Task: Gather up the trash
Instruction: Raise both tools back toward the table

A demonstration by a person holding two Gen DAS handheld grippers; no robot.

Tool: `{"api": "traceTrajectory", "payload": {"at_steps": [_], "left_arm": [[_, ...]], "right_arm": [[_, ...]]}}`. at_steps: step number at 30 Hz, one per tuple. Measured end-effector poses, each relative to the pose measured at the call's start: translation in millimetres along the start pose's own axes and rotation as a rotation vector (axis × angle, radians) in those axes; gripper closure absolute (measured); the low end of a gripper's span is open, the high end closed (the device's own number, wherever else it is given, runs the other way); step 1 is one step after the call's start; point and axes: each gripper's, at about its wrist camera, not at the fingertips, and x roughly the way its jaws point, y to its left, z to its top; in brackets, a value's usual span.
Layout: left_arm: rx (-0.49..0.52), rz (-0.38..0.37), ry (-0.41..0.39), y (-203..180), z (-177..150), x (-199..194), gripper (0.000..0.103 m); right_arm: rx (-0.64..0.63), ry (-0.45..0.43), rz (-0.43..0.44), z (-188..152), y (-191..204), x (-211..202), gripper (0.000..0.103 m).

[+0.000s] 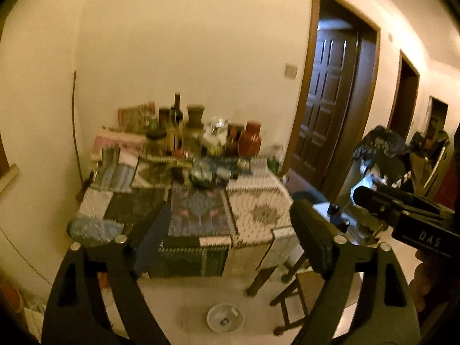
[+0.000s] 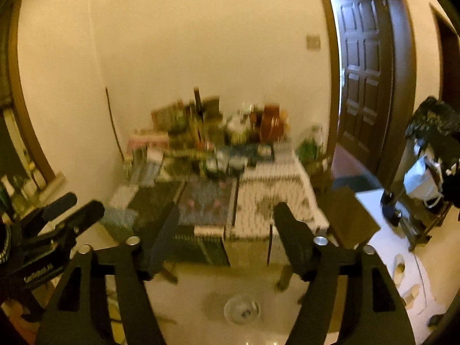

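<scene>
Trash here seems to be the small scraps lying in a clear, shallow round dish (image 1: 225, 317) on the pale glossy floor, in front of the table; one dark bit and a whitish bit show through its glassy wall, though blur keeps me from telling what they are. In the right wrist view the same dish (image 2: 242, 311) sits low between the two black fingers.

Both tools are empty. The left gripper (image 1: 227, 224) stands with its jaws wide apart, nothing between the flat black pads but the table edge far behind. The right gripper (image 2: 227, 224) is likewise spread, holding nothing. Each appears in the other's view: the right gripper at the right edge of the left view, the left gripper at the left edge of the right view, both parted.

Beyond the dish stands a table (image 1: 258, 201) draped in a patchwork cloth of dark, blue and white-patterned squares, on dark wooden legs. Its far half is crowded with bottles and jars (image 1: 178, 126), glass and brown, a rounded red-brown pot (image 1: 251, 138) and flat boxes, all smeared by motion.

To the right, a dark panelled wooden door (image 1: 325, 100) stands in a brown frame in the cream wall. Near it, a rack carries a black plastic bag (image 2: 434, 120) and a white bag (image 2: 421, 181), contents hidden.
</scene>
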Motion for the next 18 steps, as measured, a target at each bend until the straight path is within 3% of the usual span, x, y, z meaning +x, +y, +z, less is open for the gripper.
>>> {"api": "traceTrajectory", "payload": {"at_steps": [2,4,7,12,18], "left_arm": [[0.002,-0.003,-0.032,1,7,-14,0.012],[0.007,0.005,-0.059,1,12,-25,0.008],[0.022,0.028,-0.098,2,19,-36,0.004],[0.043,0.053,-0.099,1,25,-29,0.003],[0.015,0.07,-0.087,-1,40,10,0.003]], "right_arm": [[-0.006,-0.042,-0.016,6,4,-12,0.029],[-0.008,-0.07,-0.032,9,7,-18,0.016],[-0.002,-0.109,-0.051,13,4,-24,0.011],[-0.004,-0.114,-0.068,20,-7,-16,0.01],[-0.01,-0.111,-0.054,36,-26,11,0.01]]}}
